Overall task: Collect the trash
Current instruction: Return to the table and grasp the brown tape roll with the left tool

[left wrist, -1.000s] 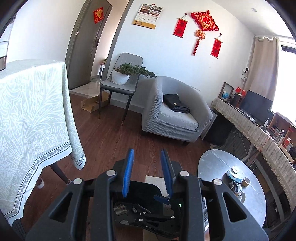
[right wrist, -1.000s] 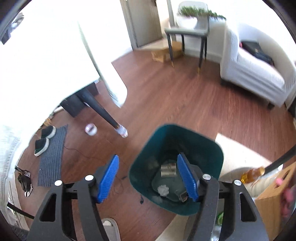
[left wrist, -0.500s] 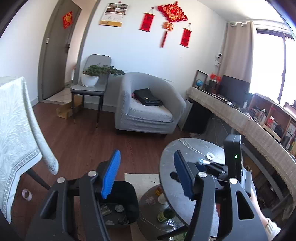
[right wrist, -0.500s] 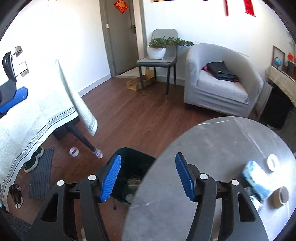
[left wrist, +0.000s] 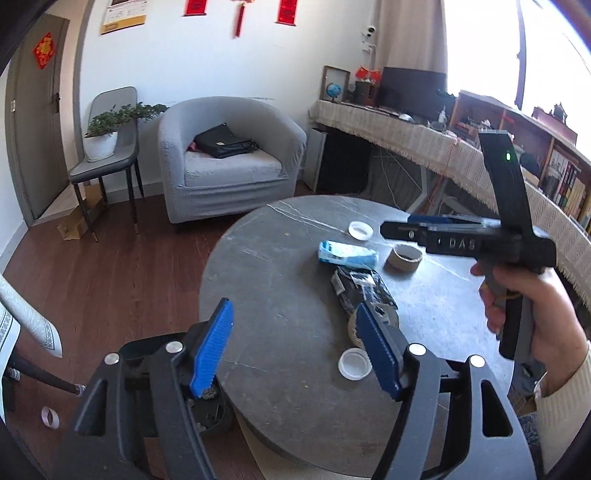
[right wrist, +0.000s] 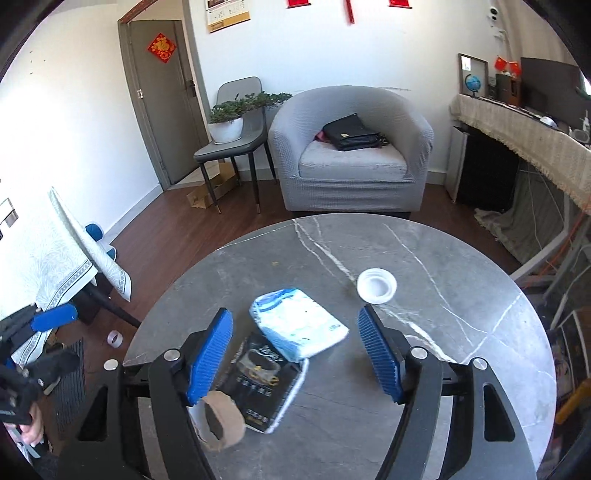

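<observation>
where the right gripper [left wrist: 399, 227] shows sideways, its body reads "das".

Both hand-held grippers [left wrist: 295, 347] [right wrist: 295, 347] just opened, empty.

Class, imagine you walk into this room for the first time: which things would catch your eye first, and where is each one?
First, the round grey marble table in the foreground, scattered with litter: a blue-and-white plastic packet at its middle, overlapping a black packet, with a white lid to their right. Behind it stands a grey tub armchair with a black bag on its seat. Red hanging decorations mark the white wall above.
</observation>
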